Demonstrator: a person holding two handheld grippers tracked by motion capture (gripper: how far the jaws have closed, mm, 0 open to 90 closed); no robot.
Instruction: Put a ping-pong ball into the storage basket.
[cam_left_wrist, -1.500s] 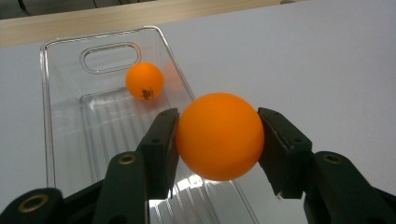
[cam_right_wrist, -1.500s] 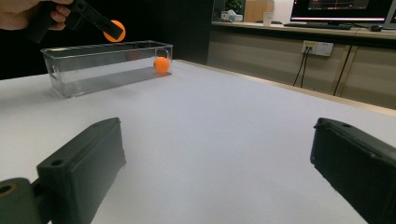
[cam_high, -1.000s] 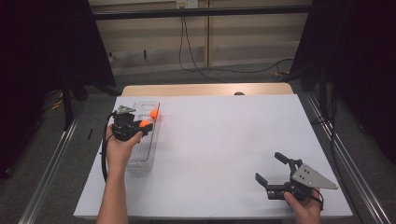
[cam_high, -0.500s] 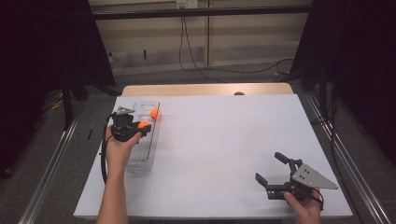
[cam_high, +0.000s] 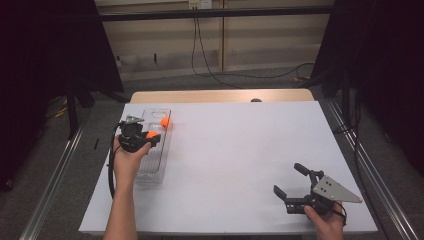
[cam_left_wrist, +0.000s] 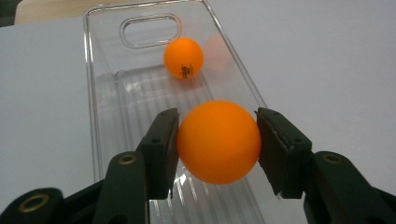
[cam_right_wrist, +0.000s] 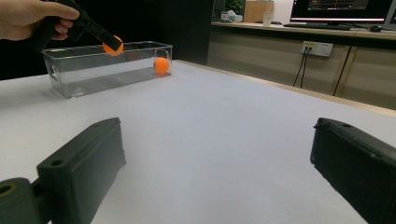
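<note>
— Two grippers over one white table (cam_high: 240, 165), is that right?

— Yes. On its left side lies a long clear bin (cam_high: 156, 145), set lengthwise away from the person.

— And the left gripper (cam_left_wrist: 217, 140)?

— It hangs above the bin, jaws closed on an orange ball (cam_left_wrist: 218, 141); the pads press it from both sides. From the right gripper view the ball sits about level with the bin's rim, though at that distance I can't say exactly.

— Anything inside the bin?

— A second orange ball (cam_left_wrist: 183, 57) rests on the ribbed floor near the far end, below the handle cut-out, well apart from the held one.

— The right gripper (cam_high: 292, 187)?

— Near the table's right front corner, just above the surface, jaws spread wide with nothing between them.
</note>
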